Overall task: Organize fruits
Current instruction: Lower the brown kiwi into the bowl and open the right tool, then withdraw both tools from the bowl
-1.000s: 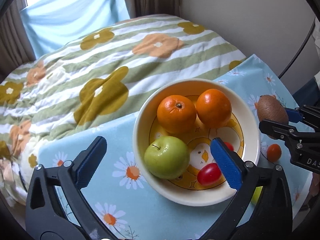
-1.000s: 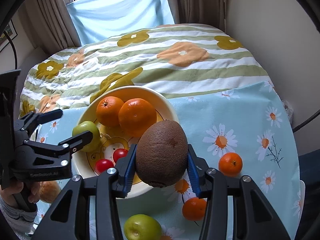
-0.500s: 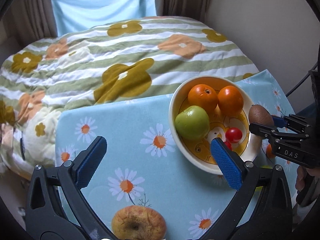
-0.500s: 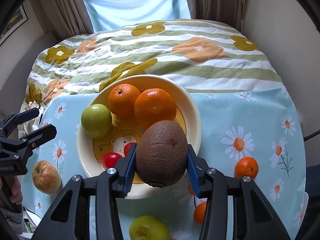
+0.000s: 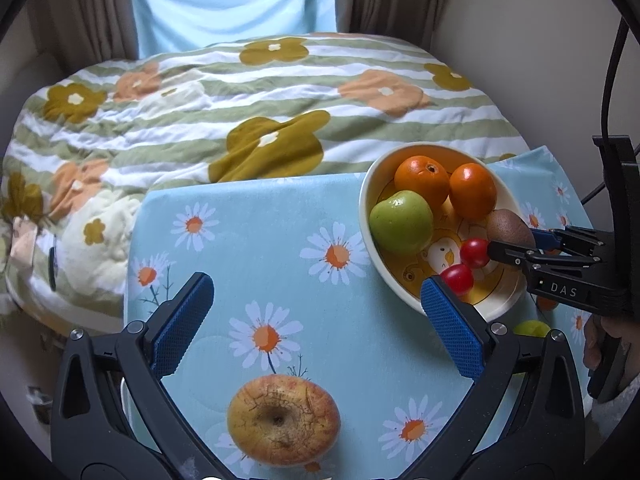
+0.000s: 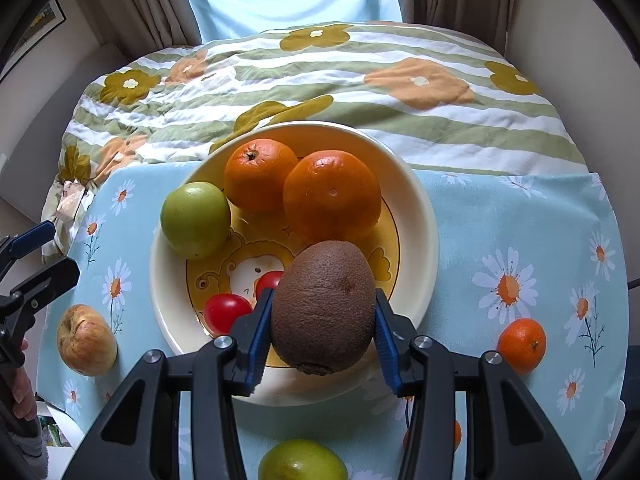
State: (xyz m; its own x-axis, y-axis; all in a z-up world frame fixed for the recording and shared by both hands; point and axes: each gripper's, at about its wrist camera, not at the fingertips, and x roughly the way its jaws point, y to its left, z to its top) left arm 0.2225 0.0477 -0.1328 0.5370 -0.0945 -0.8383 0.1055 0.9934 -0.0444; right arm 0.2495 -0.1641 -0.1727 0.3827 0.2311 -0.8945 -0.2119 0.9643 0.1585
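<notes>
- My right tool [image 6: 323, 334] is clenched on the kiwi [image 6: 324, 306] and holds it over the near rim of the bowl [image 6: 416, 200].
- My left tool [image 5: 316, 320] is released, with nothing in it, above the wrinkled apple [image 5: 283, 418] on the table.
- The kiwi's long axis points away from me, stem end nearest.
- Only the right view shows the small orange [image 6: 521, 345] beside the bowl.

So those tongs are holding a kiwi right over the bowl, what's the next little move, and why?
Probably lower it a bit and open the right tongs. The kiwi is clamped above the bowl, over a bare patch beside the cherry tomatoes and in front of the oranges, so it looks ready to drop in.
</notes>
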